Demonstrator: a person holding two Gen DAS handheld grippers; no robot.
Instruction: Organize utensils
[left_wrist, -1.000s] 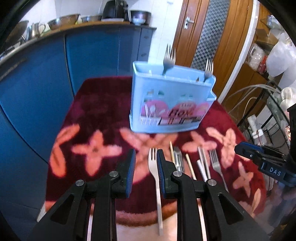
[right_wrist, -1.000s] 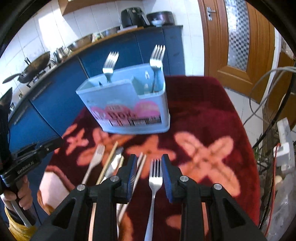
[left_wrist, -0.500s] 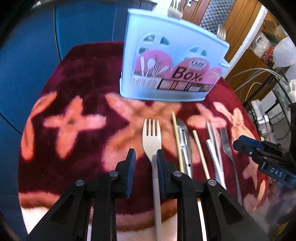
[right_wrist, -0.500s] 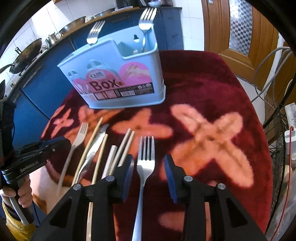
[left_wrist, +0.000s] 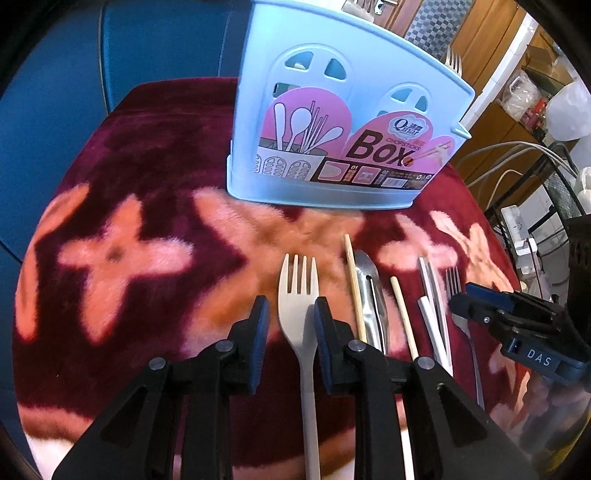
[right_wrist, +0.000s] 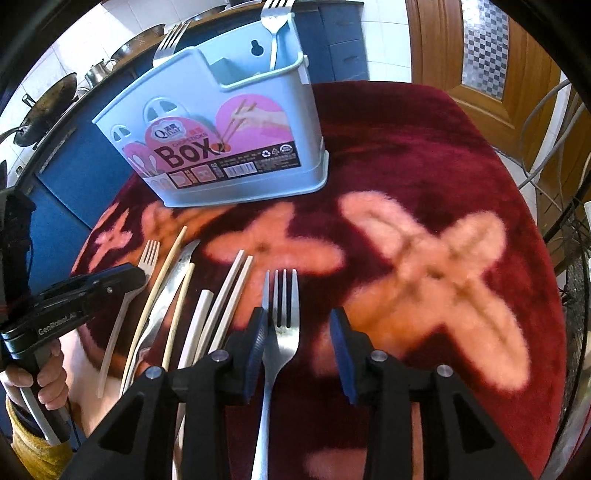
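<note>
In front of the blue box, the white fork was straddled by the half-open left tool, ungripped. The steel fork was straddled by the wider-open right tool. Both looked stiff; the steel one slippery, best pinched at the neck.

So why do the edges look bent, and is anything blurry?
Left wrist view: fisheye bows the blue utensil box; the blanket looks soft. Right wrist view: the door curves at the rim; the metal fork is sharp.
</note>
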